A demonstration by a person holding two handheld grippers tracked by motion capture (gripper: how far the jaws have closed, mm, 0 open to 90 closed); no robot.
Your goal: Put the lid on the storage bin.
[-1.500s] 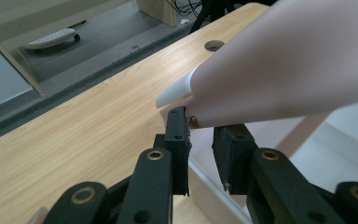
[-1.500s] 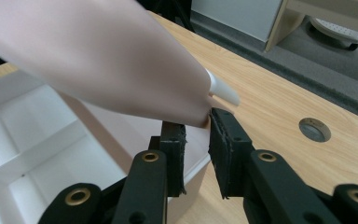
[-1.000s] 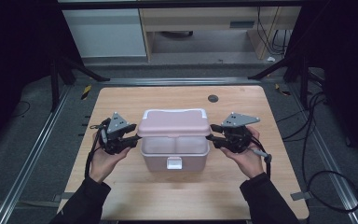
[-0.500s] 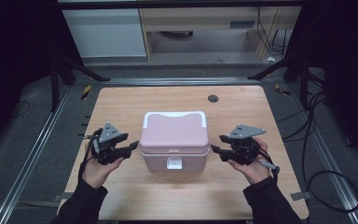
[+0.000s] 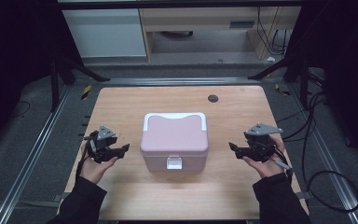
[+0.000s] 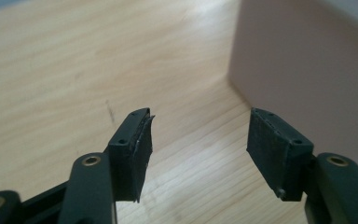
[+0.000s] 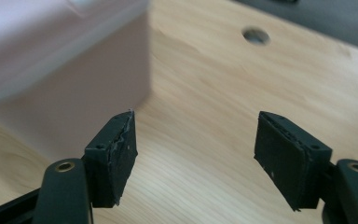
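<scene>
A pink lidded box (image 5: 174, 140) with a white rim and a white front latch (image 5: 174, 163) stands shut at the middle of the wooden table (image 5: 177, 100). My left gripper (image 5: 120, 150) hovers just left of the box, apart from it; its jaws have just been opening and hold nothing. Its own view has the bare gap of my left gripper (image 6: 198, 149) over wood, the box wall (image 6: 307, 79) beyond. My right gripper (image 5: 235, 150) hangs right of the box, jaws also just opening, empty. In its view my right gripper (image 7: 193, 158) stands wide, the box (image 7: 60, 60) at left.
A round grommet hole (image 5: 213, 98) (image 7: 255, 34) sits near the table's far edge. Metal rails run along both sides of the table, and cables (image 5: 326, 177) lie on the floor at right. A cabinet and shelving stand beyond the far edge.
The box lid came down from raised to shut. Both grippers pulled outward and down, away from the box sides, and their jaws spread wider.
</scene>
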